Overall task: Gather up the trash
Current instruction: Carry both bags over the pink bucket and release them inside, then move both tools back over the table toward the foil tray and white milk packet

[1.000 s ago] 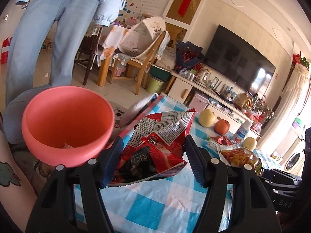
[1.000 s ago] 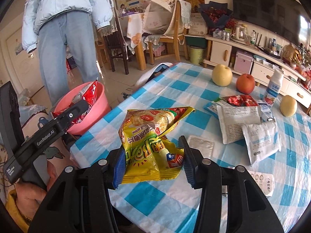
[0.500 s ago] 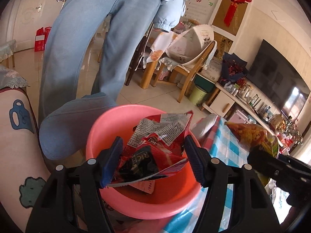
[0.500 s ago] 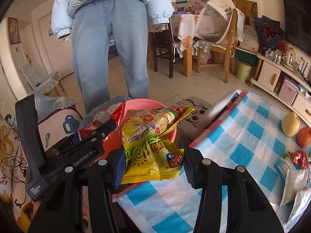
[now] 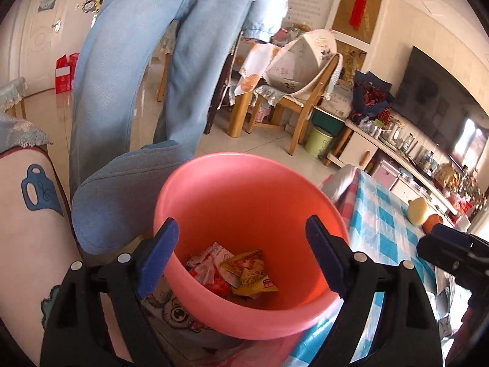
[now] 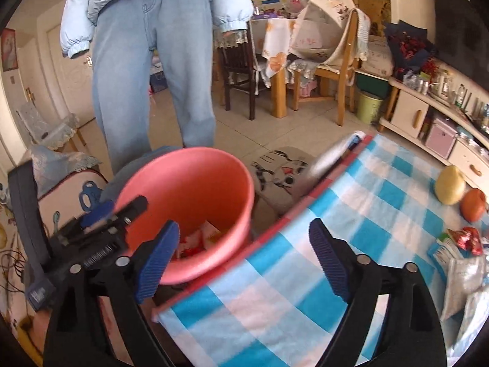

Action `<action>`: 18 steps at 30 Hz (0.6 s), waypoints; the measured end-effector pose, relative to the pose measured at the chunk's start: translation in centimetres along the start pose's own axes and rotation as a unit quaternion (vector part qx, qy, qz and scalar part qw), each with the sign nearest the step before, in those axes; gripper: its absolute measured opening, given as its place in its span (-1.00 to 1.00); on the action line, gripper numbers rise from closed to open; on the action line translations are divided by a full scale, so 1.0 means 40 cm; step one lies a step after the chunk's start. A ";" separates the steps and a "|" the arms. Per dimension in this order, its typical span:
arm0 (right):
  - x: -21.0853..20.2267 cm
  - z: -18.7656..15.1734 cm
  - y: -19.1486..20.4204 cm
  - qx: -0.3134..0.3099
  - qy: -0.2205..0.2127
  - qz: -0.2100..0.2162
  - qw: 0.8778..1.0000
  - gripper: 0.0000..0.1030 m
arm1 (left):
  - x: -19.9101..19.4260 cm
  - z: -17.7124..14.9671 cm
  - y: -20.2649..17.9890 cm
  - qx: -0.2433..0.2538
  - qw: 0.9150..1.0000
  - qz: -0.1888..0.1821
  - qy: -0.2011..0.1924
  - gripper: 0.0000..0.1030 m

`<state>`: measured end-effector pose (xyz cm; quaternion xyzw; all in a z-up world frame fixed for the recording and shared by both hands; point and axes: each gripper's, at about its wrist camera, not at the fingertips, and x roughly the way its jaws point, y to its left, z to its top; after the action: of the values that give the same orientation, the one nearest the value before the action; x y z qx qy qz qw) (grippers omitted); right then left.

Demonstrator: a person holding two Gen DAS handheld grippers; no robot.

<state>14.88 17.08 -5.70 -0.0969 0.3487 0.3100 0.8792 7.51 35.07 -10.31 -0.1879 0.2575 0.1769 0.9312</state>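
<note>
My left tool [image 5: 241, 257] hangs right over the mouth of the pink bin [image 5: 244, 183], its jaws spreading apart with nothing between them. Through the gap I see the yellow snack bag [image 5: 250, 275] and a red wrapper [image 5: 207, 272] lying at the bottom of the bin. My right tool [image 6: 241, 257] sits over the near corner of the bench [image 6: 351, 208], just beside the bin's rim; its jaws are also spreading and nothing is between them.

So both tools are free, and I judge the next job is to fetch more trash. What remains lies on the checked cloth toward the far right of the right wrist view: a crumpled red wrapper [image 6: 467, 238] and silvery packets [image 6: 464, 278] at the frame's edge, well apart from the bin. The pear [image 6: 449, 185] and the orange fruit [image 6: 473, 205] sit just beyond them; I would not count those as trash.

The right tool is the nearer one, since the bench already fills its view, while the left tool faces the bin and away from the pile. The packets' long axis runs roughly down the picture, though the fisheye edge bends them too much to be sure.

A person in jeans [image 6: 152, 76] stands behind the bin, clear of the reach.
</note>
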 end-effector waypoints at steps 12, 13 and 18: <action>-0.192 -0.124 -0.153 0.004 -0.006 -0.062 0.998 0.74 | -0.123 -0.016 -0.183 0.055 0.997 -0.051 -0.024 0.80; -0.206 -0.132 -0.164 0.007 -0.009 -0.064 0.998 0.75 | -0.127 -0.022 -0.202 0.060 0.996 -0.059 -0.019 0.80; -0.264 -0.175 -0.220 0.031 -0.024 -0.069 0.997 0.75 | -0.140 -0.062 -0.290 0.083 0.993 -0.087 0.006 0.80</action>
<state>10.43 2.38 -4.16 -0.0855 0.3296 0.2400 0.9091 6.93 22.62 -6.21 -0.1326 0.2592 0.0718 0.9540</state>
